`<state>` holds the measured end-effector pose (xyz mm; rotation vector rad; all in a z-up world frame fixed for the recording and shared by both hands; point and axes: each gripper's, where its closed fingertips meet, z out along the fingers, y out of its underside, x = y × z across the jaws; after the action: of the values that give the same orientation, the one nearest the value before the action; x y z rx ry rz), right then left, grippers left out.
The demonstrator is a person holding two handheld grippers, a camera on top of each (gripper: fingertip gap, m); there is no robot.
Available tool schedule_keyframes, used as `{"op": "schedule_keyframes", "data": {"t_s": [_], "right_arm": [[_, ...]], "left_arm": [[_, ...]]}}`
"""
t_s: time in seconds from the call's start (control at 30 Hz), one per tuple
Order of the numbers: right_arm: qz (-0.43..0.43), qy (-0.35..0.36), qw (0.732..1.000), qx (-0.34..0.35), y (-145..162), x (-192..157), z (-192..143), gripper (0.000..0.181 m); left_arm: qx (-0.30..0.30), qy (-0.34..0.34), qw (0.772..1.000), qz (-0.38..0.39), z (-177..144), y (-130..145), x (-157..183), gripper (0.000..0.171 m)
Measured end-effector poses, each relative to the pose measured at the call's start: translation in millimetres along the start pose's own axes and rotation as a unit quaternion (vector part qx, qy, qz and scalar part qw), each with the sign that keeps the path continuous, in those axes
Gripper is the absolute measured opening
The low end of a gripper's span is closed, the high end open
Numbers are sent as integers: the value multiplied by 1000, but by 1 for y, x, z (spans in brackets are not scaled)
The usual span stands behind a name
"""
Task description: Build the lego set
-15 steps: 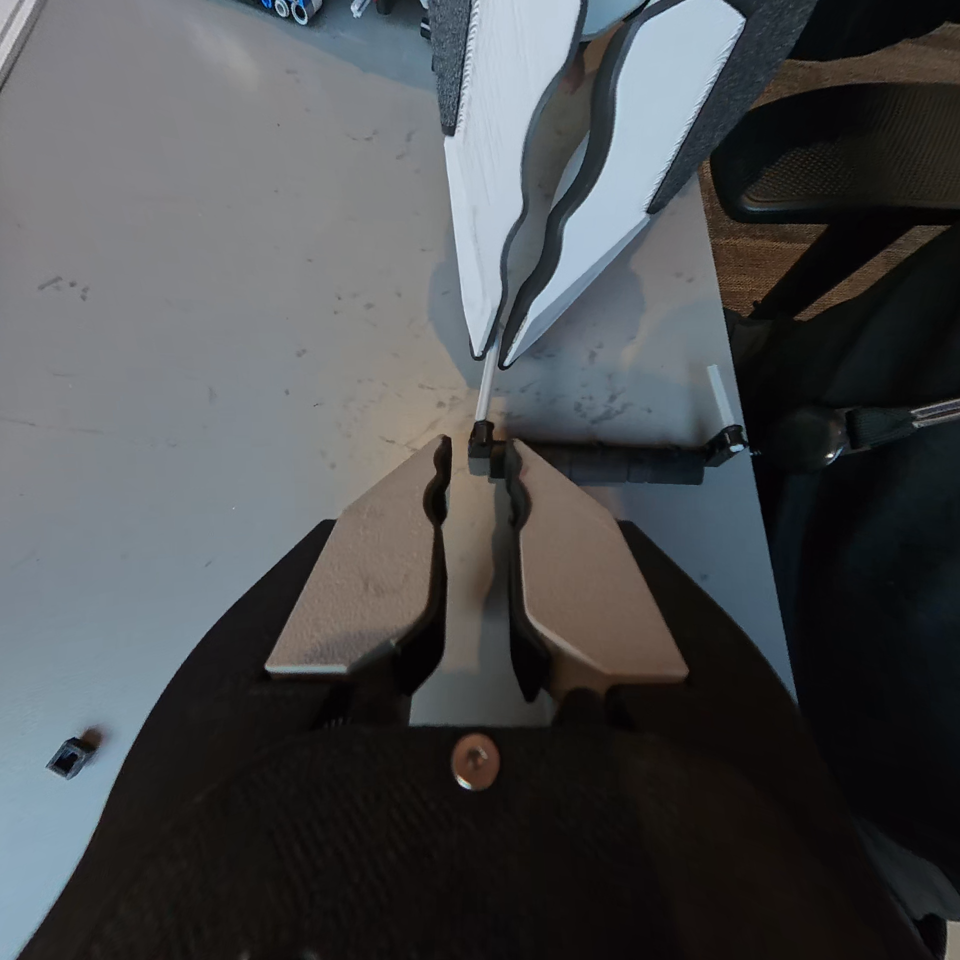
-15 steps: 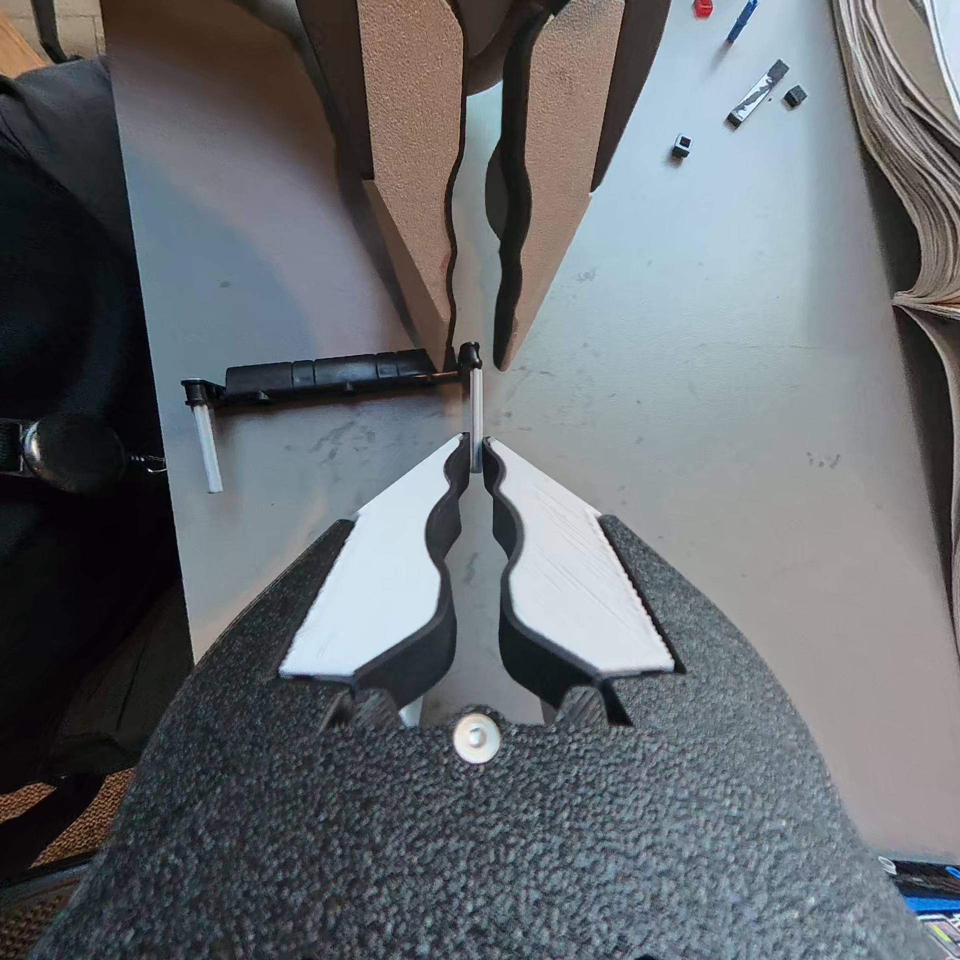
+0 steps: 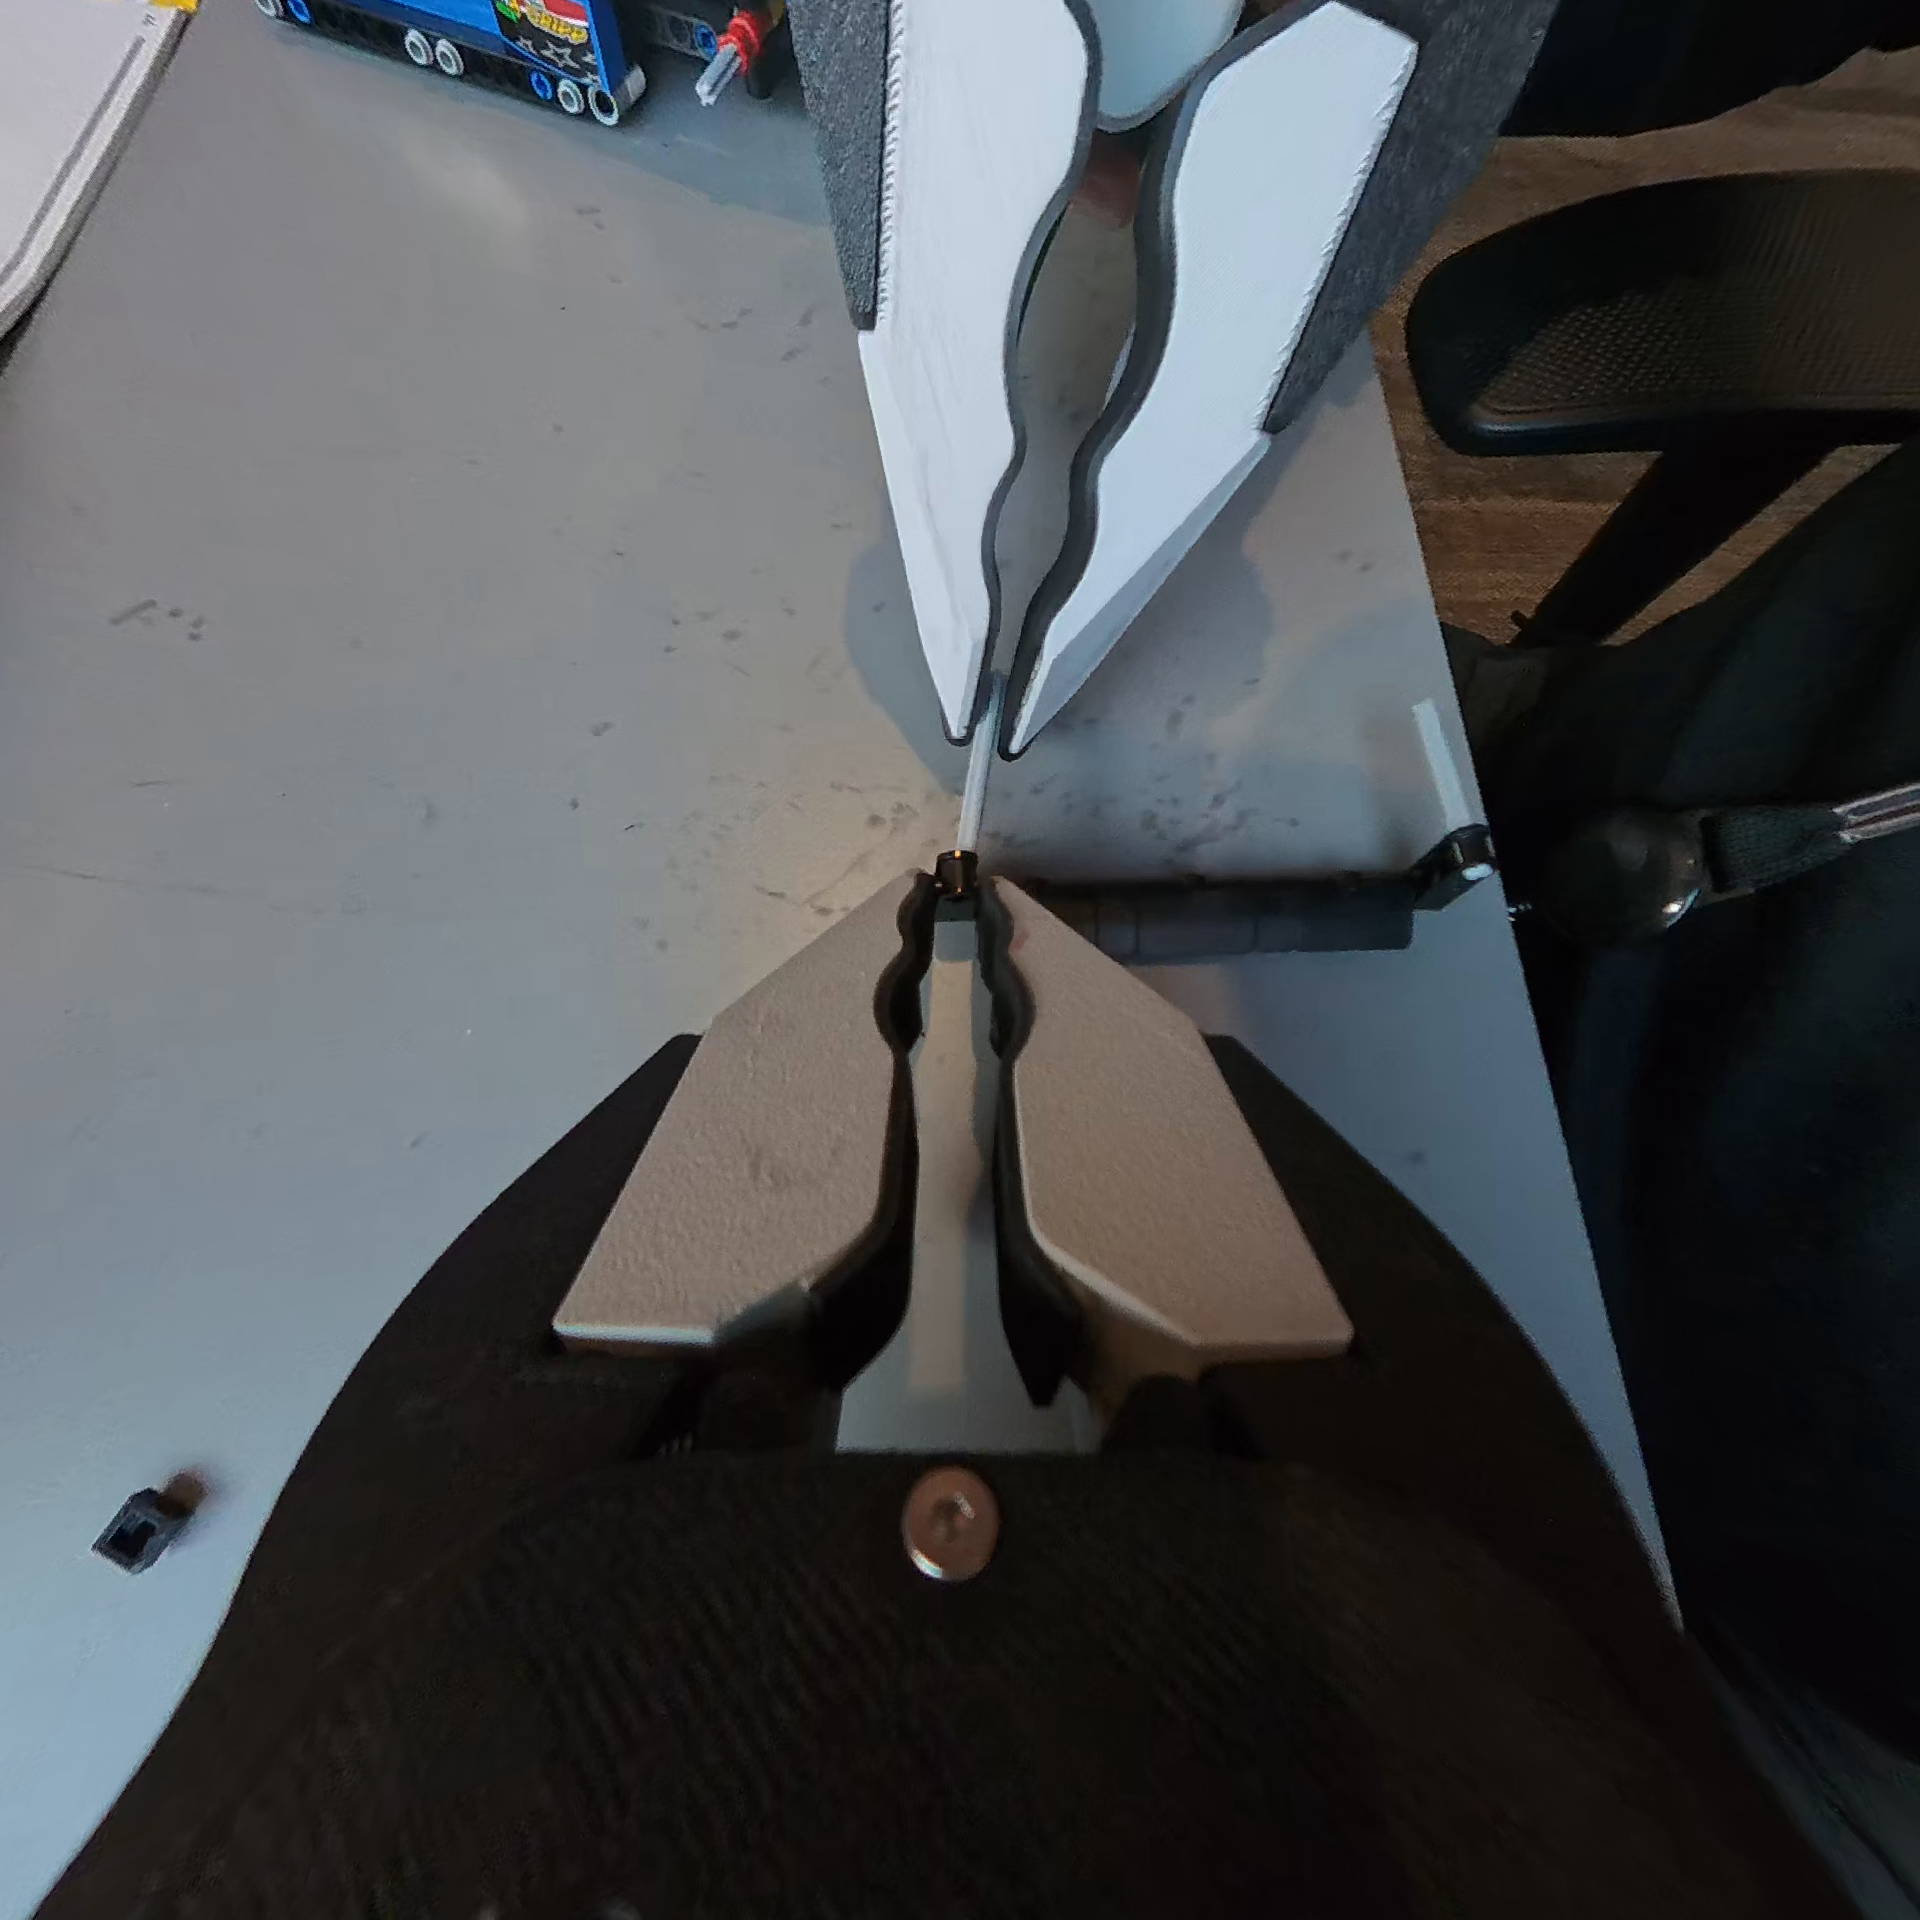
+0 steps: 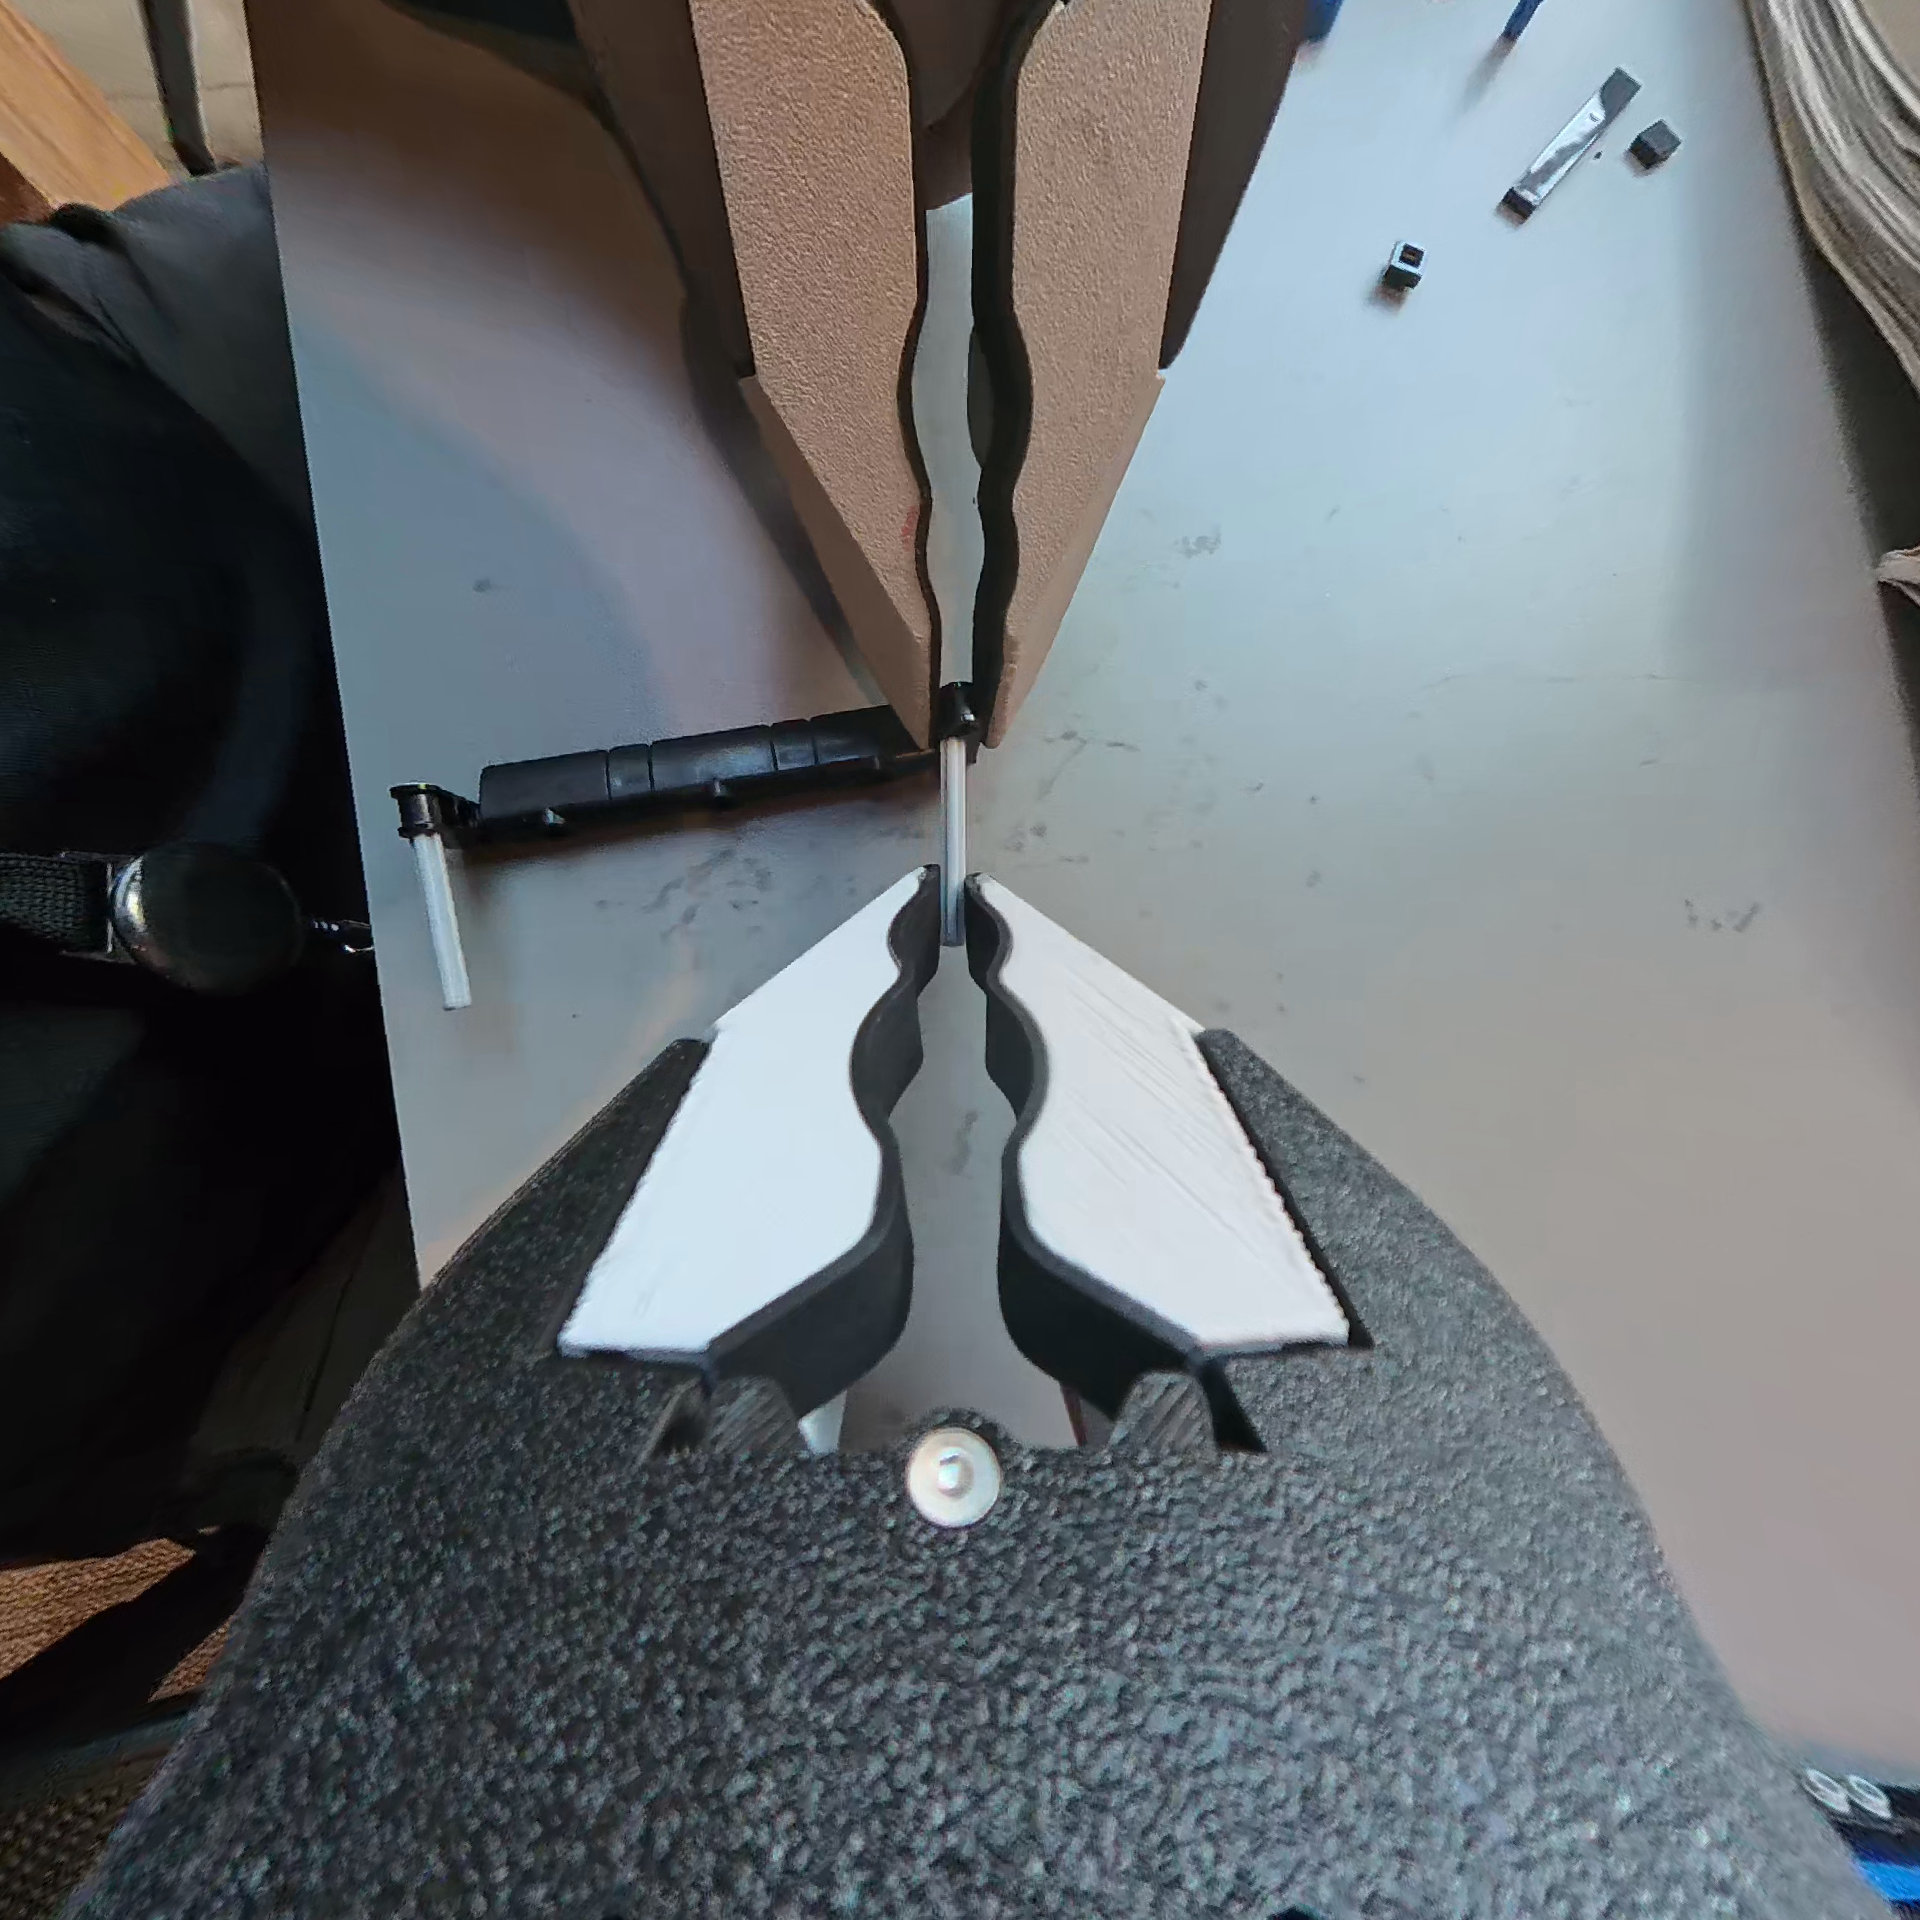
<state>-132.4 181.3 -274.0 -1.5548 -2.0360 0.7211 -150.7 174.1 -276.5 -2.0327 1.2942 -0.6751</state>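
Observation:
A long black Lego beam assembly (image 3: 1247,920) (image 4: 696,769) lies on the grey table near its edge. At its near end a small black connector (image 3: 953,871) (image 4: 958,712) holds a thin white rod (image 3: 977,779) (image 4: 953,810). My left gripper (image 3: 951,896), with tan fingers, is shut on that connector; it also shows at the top of the right wrist view (image 4: 961,722). My right gripper (image 4: 948,894), with white fingers, is shut on the rod's free end and shows from above in the left wrist view (image 3: 982,732). A second white rod (image 3: 1439,769) (image 4: 436,925) sits in a connector at the beam's far end.
A blue Lego model (image 3: 468,42) stands at the far table edge. Loose small black pieces (image 3: 140,1538) (image 4: 1403,265) (image 4: 1654,140) and a black strip (image 4: 1569,145) lie on the table. A paper stack (image 4: 1849,260) is at the right. An office chair (image 3: 1662,312) stands past the table edge. Less than 4 cm separates the two grippers' tips.
My left gripper's fingers have closed in from a wider gap onto the black connector. My right gripper still holds the white rod in the same place.

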Motion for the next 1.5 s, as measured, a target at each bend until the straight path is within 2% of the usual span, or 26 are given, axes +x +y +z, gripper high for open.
{"op": "schedule_keyframes", "data": {"t_s": [0.8, 1.03, 1.13, 1.27, 1.5], "right_arm": [[34, -66, 997, -6, -2, -2, -2, 3], [11, -85, 995, -41, -3, -3, -3, 2], [-5, -84, 994, -65, -4, -4, -3, 2], [-7, -81, 995, -54, -10, -2, -2, 2], [2, -72, 994, -84, -9, -4, -3, 1]], "left_arm": [[-8, -4, 1000, 15, 1, -1, 2, 5], [-29, 19, 999, -17, 1, -1, 5, 4], [-47, 10, 999, -2, 3, -1, 6, 4], [-70, -2, 997, 17, 1, 1, 4, 5], [-76, -6, 997, -10, 3, 0, 4, 4]]}}
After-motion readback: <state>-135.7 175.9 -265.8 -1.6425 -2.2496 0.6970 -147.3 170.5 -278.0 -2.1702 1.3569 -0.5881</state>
